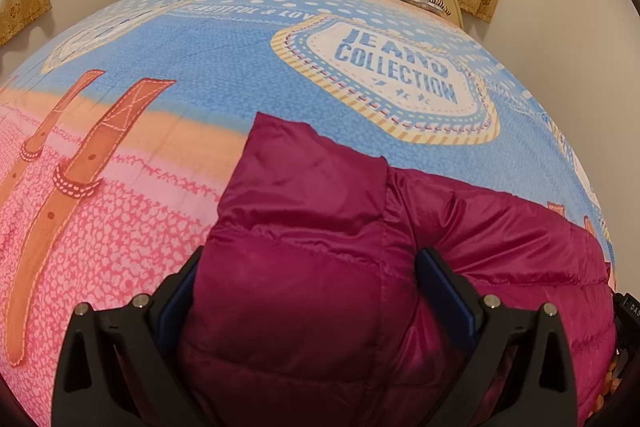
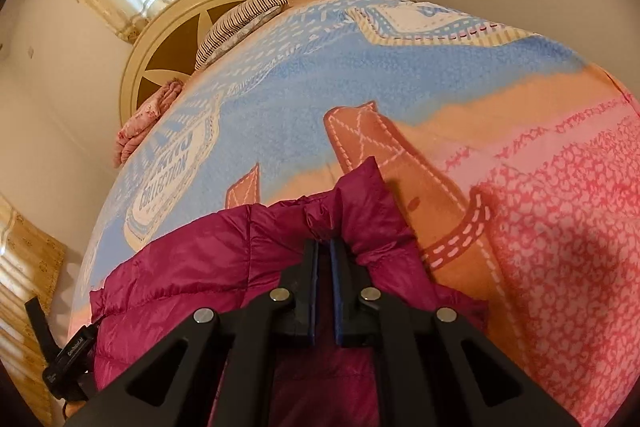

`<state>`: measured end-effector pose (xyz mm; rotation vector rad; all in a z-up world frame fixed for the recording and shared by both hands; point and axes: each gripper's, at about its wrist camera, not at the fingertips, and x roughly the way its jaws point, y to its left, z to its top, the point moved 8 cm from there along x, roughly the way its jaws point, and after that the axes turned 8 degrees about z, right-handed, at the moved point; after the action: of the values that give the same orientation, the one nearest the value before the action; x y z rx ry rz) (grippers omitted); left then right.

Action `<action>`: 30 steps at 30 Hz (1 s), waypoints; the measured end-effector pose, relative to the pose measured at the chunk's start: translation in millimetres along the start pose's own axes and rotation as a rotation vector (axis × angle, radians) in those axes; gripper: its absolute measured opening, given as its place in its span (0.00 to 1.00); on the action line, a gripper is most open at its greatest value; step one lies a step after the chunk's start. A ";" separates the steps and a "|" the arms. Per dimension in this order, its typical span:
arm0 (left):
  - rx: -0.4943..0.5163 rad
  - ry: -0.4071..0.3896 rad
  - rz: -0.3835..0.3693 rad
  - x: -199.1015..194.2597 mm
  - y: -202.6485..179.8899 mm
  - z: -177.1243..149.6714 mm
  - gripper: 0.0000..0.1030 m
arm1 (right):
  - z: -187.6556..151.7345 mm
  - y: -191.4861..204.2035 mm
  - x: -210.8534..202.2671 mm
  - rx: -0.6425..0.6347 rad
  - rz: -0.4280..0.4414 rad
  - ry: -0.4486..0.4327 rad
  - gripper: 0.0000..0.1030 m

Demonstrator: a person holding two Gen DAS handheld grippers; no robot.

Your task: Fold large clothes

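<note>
Magenta quilted puffer jacket (image 1: 320, 247) is lying on the blue-and-pink printed blanket (image 1: 180, 75), partly folded, I think. The left gripper (image 1: 308, 291) is spread wide around a thick fold; the right gripper (image 2: 324, 259) is pinching its edge. More folds are remaining.

The magenta quilted puffer jacket (image 1: 304, 267) lay partly folded on the bed's patterned blanket (image 1: 120, 227), its shiny fabric bunched.

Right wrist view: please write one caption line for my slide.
Right hand-held gripper pinches an edge of the magenta puffer jacket over the patterned bedspread, headboard behind.
</note>
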<state>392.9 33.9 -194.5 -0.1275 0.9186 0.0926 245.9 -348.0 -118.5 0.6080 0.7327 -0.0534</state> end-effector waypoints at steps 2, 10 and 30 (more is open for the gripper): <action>0.007 0.019 -0.012 0.3 0.3 -0.2 0.99 | 0.2 6.9 -2.1 -0.047 -0.077 0.030 0.04; -0.033 -0.027 -0.221 -78.0 35.2 -12.3 0.98 | -38.0 131.7 -80.2 -0.258 0.034 -0.059 0.04; -0.165 -0.056 -0.337 -105.8 46.7 -102.0 1.00 | -154.4 161.7 -2.5 -0.198 0.164 0.072 0.03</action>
<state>242.6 62.2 -174.7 -0.4287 0.8220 -0.1409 190.4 -131.6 -125.3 0.4799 0.7450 0.1910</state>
